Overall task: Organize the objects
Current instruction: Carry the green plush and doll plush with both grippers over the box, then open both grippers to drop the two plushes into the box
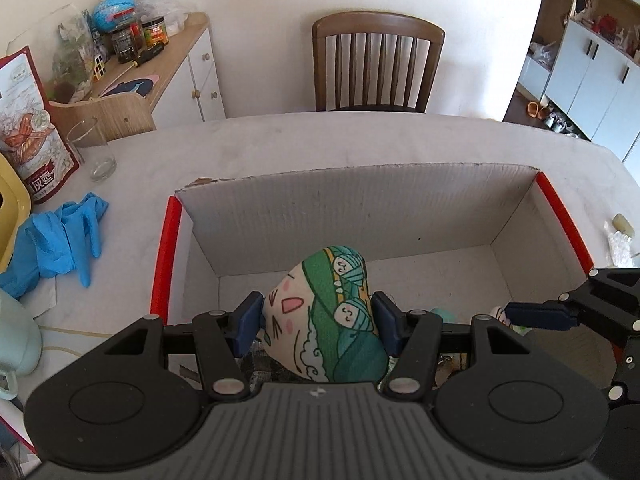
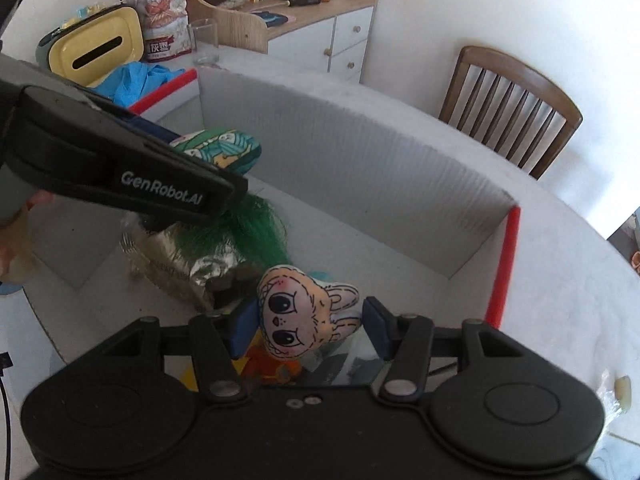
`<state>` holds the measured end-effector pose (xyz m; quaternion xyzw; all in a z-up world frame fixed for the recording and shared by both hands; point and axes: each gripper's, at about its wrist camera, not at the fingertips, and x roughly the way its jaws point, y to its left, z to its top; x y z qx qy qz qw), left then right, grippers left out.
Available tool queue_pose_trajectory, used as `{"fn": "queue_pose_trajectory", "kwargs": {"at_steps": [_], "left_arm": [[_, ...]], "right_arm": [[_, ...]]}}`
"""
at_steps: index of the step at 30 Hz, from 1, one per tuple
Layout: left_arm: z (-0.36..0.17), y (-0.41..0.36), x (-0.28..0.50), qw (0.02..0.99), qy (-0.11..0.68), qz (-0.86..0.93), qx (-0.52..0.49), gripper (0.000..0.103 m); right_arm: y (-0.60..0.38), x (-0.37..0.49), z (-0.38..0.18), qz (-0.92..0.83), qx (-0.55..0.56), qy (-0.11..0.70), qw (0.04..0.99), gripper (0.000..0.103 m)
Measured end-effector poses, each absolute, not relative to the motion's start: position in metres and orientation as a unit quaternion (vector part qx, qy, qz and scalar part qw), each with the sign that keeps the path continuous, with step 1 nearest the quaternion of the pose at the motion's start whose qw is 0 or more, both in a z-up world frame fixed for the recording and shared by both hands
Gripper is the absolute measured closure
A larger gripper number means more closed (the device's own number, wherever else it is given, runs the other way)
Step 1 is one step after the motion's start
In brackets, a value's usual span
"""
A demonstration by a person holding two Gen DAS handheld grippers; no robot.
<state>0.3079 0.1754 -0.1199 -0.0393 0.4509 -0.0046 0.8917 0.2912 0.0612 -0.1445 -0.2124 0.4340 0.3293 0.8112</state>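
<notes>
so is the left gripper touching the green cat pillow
Touching: in the left wrist view both blue pads of the left gripper press the cat pillow sides.

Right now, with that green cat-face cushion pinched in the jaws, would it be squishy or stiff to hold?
Probably squishy: the cat-face cushion looks like stuffed printed fabric, bulging out past the left gripper where the pads press its sides. Likely light too, since it hangs above the cardboard box by that pinch alone. Unlikely to be fragile.
</notes>
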Motion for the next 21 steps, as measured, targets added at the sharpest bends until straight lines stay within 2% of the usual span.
{"fn": "queue_pose_trajectory", "kwargs": {"at_steps": [6, 10, 15, 21], "left_arm": [[-0.125, 0.166, 0.307, 0.889, 0.457, -0.007, -0.022, 0.043], [-0.126, 0.165, 0.304, 0.889, 0.458, -0.004, -0.017, 0.038], [-0.123, 0.165, 0.299, 0.889, 0.457, -0.003, -0.020, 0.031], [-0.115, 0.163, 0.289, 0.892, 0.451, -0.001, -0.023, 0.030]], "right_arm": [[0.060, 0.290, -0.149, 0.325, -0.215, 0.439, 0.809, 0.046], [0.056, 0.289, -0.143, 0.324, -0.210, 0.435, 0.813, 0.033], [0.049, 0.286, -0.133, 0.333, -0.203, 0.426, 0.816, 0.030], [0.039, 0.283, -0.122, 0.338, -0.184, 0.419, 0.822, 0.028]]}}
